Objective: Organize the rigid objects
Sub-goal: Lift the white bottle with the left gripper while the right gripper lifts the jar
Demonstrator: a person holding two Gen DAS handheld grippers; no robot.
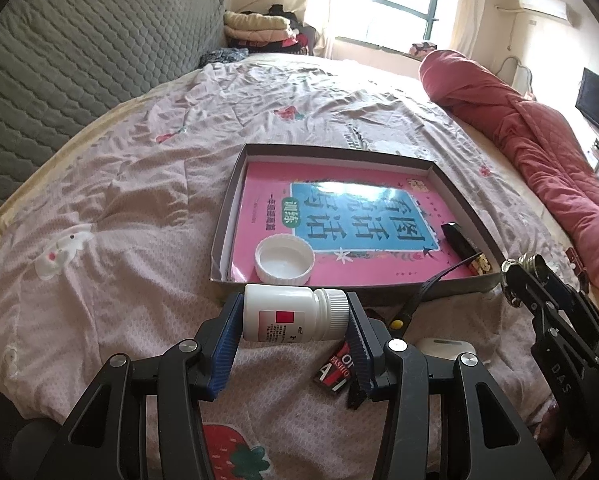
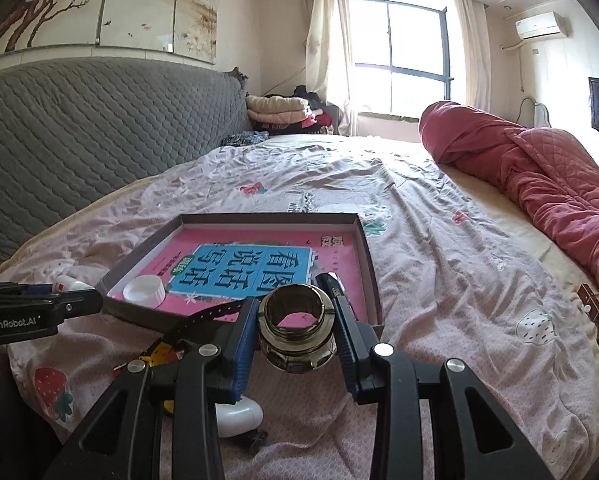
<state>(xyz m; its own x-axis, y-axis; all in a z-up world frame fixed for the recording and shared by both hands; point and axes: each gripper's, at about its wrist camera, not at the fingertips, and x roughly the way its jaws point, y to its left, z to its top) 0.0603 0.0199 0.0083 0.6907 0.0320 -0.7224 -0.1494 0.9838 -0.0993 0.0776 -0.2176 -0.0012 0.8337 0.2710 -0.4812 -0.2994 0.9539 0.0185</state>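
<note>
Left gripper (image 1: 295, 322) pinches the small white plastic pill bottle (image 1: 289, 312) end to end, right gripper (image 2: 295, 326) clamps the squat dark glass jar (image 2: 296, 328), both just before the shallow cardboard tray (image 1: 455, 184); you keep the slick, breakable jar by its sides.

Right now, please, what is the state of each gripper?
Left gripper: jaws closed on the white pill bottle, held sideways.
Right gripper: jaws closed on the shiny metal ring.
</note>
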